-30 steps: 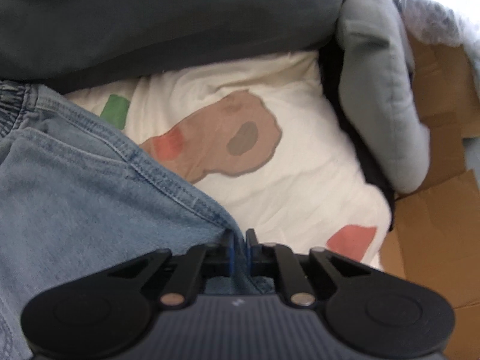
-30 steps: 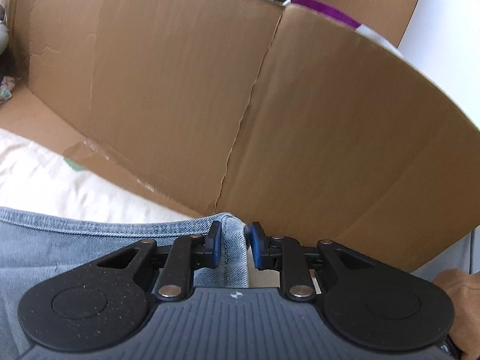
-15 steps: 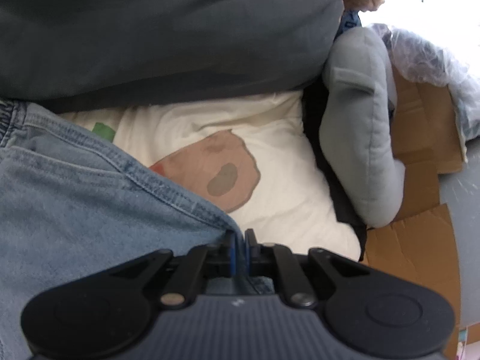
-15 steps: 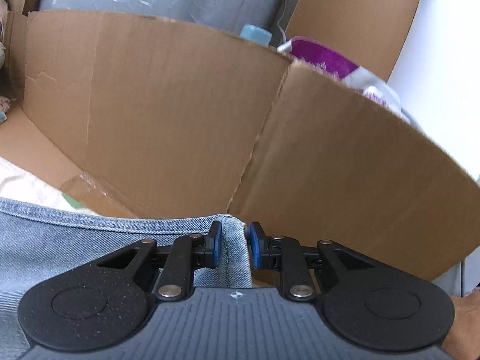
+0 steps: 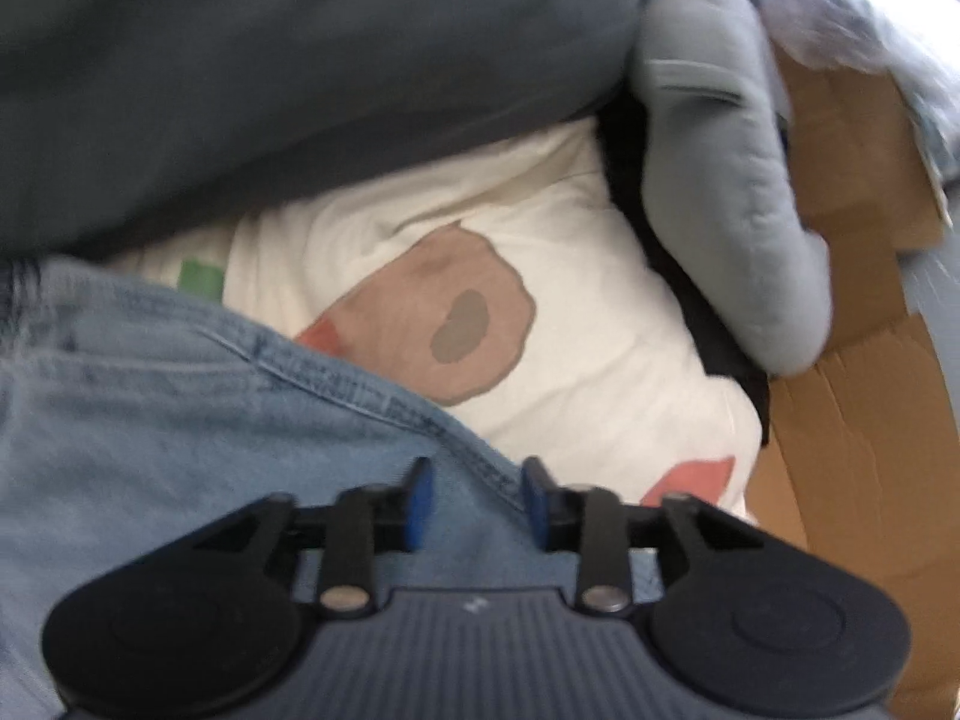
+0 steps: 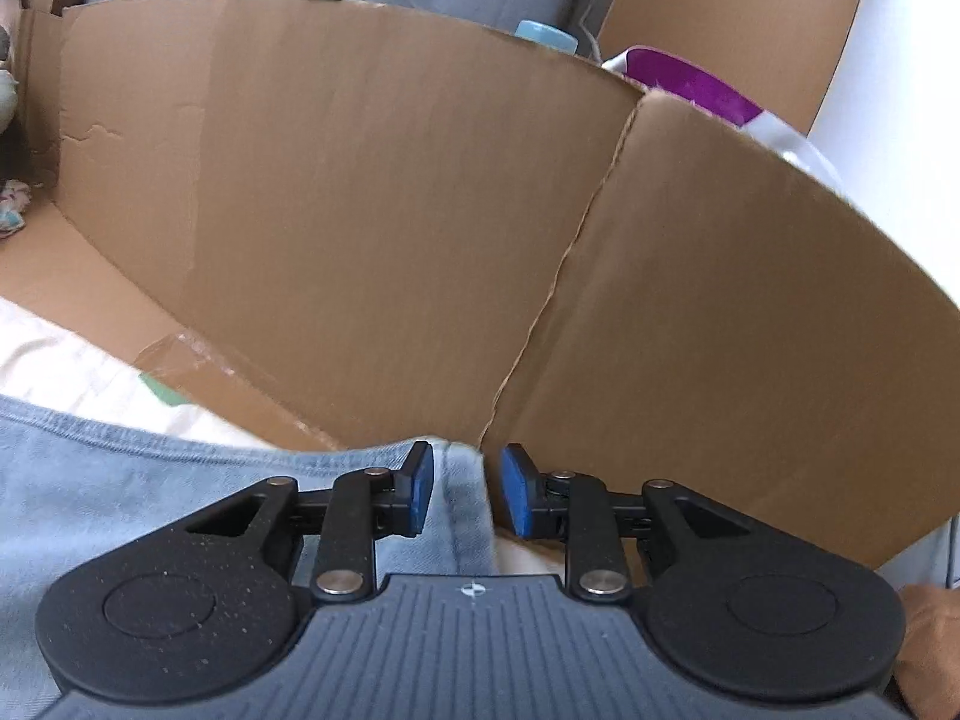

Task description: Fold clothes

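Cardboard box wall (image 6: 372,192) fills the background. Both claws have opened since half a second ago: left gripper (image 5: 477,501) and right gripper (image 6: 465,489) now spread, denim jeans (image 5: 180,420) lying loose between pads, probably released, on white printed blanket (image 5: 570,330).

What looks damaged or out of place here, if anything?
The cardboard wall behind the jeans is split: a ragged crack runs from its top edge down to near the right gripper. A torn flap with clear tape lies at its foot. Otherwise nothing stands out.
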The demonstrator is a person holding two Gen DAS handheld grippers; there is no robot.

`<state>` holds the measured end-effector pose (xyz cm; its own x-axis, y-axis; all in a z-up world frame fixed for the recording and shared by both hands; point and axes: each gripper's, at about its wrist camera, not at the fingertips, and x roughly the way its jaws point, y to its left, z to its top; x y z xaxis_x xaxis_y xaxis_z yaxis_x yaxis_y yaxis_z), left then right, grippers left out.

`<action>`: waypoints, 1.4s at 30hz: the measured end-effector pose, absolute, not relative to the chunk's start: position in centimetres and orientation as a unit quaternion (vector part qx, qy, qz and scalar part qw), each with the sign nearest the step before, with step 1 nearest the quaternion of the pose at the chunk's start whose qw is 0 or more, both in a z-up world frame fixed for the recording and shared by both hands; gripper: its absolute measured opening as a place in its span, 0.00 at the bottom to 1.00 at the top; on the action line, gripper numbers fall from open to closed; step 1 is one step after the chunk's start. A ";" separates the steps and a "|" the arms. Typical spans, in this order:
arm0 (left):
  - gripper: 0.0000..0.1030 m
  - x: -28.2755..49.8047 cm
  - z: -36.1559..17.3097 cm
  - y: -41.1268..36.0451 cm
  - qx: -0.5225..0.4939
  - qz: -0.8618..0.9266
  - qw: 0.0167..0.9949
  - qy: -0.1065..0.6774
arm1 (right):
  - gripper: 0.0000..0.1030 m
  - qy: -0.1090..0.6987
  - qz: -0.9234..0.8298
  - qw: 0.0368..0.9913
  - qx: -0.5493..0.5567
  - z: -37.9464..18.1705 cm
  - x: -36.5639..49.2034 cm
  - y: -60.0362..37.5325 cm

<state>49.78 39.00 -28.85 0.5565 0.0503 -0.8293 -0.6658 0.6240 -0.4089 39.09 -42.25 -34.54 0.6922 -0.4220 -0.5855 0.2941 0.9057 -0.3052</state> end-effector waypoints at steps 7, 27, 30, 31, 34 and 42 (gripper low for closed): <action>0.42 48.0 -27.9 40.6 -0.312 0.255 0.807 0.431 | 0.41 0.358 -0.186 0.912 -0.070 -34.7 37.3 -42.2; 0.51 38.2 -28.1 39.3 -0.251 0.278 0.792 0.482 | 0.49 0.428 -0.184 0.865 0.187 -36.8 25.0 -46.5; 0.53 36.8 -28.1 38.6 -0.252 0.280 0.787 0.488 | 0.49 0.422 -0.182 0.861 0.219 -37.4 25.0 -46.8; 0.53 36.4 -28.1 38.3 -0.254 0.281 0.785 0.490 | 0.49 0.418 -0.182 0.860 0.228 -37.5 25.0 -46.9; 0.55 35.6 -28.4 37.2 -0.264 0.275 0.781 0.494 | 0.49 0.407 -0.179 0.858 0.255 -37.7 25.2 -47.4; 0.55 36.2 -28.6 34.0 -0.205 0.258 0.798 0.505 | 0.08 0.388 -0.180 0.857 0.289 -37.4 25.4 -48.2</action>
